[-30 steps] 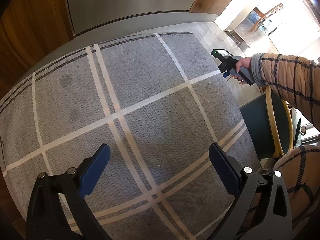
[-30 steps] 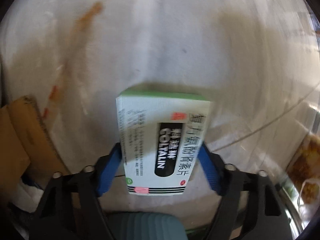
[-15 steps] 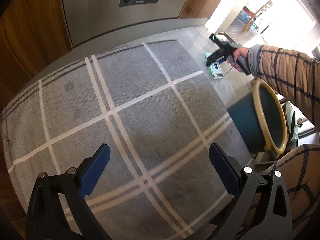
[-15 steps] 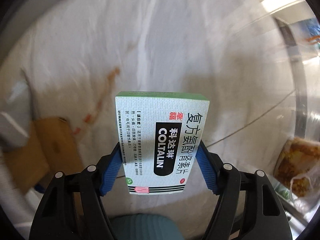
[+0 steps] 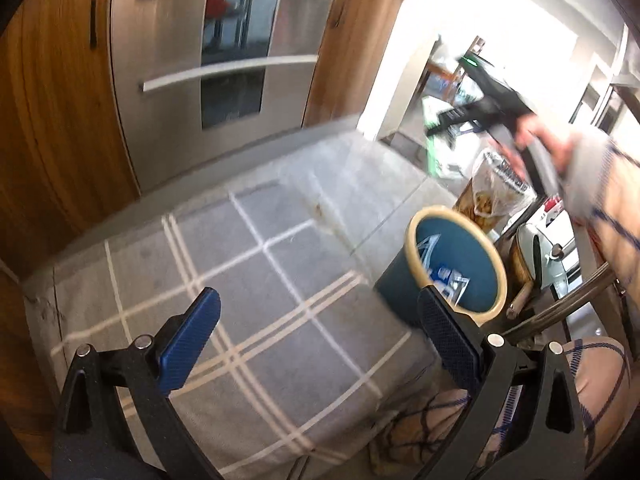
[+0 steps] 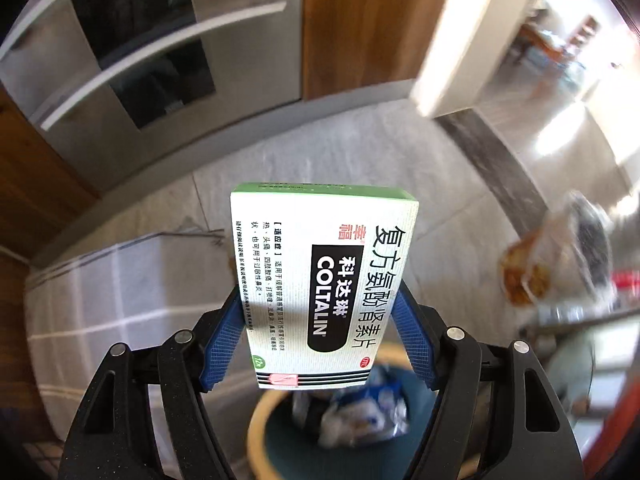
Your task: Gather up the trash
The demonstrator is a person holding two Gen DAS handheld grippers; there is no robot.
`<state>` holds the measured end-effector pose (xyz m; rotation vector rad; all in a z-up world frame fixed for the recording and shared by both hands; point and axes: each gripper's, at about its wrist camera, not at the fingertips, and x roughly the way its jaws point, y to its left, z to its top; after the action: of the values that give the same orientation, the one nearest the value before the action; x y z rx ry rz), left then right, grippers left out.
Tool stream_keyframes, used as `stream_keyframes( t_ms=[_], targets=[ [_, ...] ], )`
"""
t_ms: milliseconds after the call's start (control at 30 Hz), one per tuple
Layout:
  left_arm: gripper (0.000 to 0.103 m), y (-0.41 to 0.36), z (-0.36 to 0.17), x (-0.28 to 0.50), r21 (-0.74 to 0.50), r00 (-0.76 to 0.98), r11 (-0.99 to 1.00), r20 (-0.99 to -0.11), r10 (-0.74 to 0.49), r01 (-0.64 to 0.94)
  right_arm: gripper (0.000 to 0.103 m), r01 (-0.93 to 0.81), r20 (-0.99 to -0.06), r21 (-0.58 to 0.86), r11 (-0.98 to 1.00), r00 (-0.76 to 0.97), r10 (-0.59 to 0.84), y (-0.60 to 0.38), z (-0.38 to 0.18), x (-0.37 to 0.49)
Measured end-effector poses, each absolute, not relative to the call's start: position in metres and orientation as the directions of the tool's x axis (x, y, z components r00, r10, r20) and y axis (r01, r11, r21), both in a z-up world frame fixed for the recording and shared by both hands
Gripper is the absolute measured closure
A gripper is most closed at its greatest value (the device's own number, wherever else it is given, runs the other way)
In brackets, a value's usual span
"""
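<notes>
My right gripper (image 6: 320, 320) is shut on a white and green Coltalin medicine box (image 6: 320, 276) and holds it in the air above a blue bin with a cream rim (image 6: 272, 440). The bin holds crumpled blue and white wrappers (image 6: 360, 412). In the left wrist view the bin (image 5: 456, 264) stands on the floor at the carpet's right edge, and the right gripper (image 5: 480, 112) with the box shows blurred above and behind it. My left gripper (image 5: 320, 344) is open and empty over the grey checked carpet (image 5: 248, 300).
A clear snack bag (image 5: 492, 192) stands behind the bin; it also shows in the right wrist view (image 6: 552, 256). A steel oven front (image 5: 224, 64) and wooden cabinets (image 5: 52, 120) line the far side. A chair leg (image 5: 560, 308) and other items sit right of the bin.
My right gripper has lifted the medicine box off the floor and brought it over the bin. Both views have tilted up, so the oven and cabinets now show.
</notes>
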<state>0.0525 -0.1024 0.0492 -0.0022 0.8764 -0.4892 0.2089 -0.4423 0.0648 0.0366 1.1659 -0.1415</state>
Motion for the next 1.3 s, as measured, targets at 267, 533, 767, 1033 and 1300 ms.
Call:
stream_keyframes(
  t_ms=[267,533,767,1033,1300],
  targets=[
    [0.006,-0.119,0.035,0.034,-0.075,0.592,0.904,-0.732,-0.337,0.421,0.030,0.324,-0.900,-0.021,0.946,0.406,-0.159,-0.459,0.044,0.091],
    [0.006,-0.133,0.004,0.034,-0.012,0.563,0.866,-0.755,-0.335,0.500,0.022,0.412,-0.946,0.020,0.911,0.303,-0.117,-0.470,-0.017,0.073],
    [0.006,-0.135,0.005,0.039,-0.056,0.561,0.869,-0.743,-0.365,0.492,0.011,0.410,-0.878,0.010,0.912,0.440,-0.188,-0.427,0.023,0.041],
    [0.006,-0.136,-0.009,0.048,-0.033,0.566,0.883,-0.756,-0.328,0.467,0.007,0.502,-0.830,0.132,0.854,0.527,-0.182,-0.378,0.016,-0.021],
    [0.006,-0.141,-0.021,0.055,0.033,0.596,0.900,-0.760,-0.260,0.436,0.007,0.464,-0.817,0.023,0.885,0.519,-0.251,-0.337,-0.021,-0.037]
  ],
)
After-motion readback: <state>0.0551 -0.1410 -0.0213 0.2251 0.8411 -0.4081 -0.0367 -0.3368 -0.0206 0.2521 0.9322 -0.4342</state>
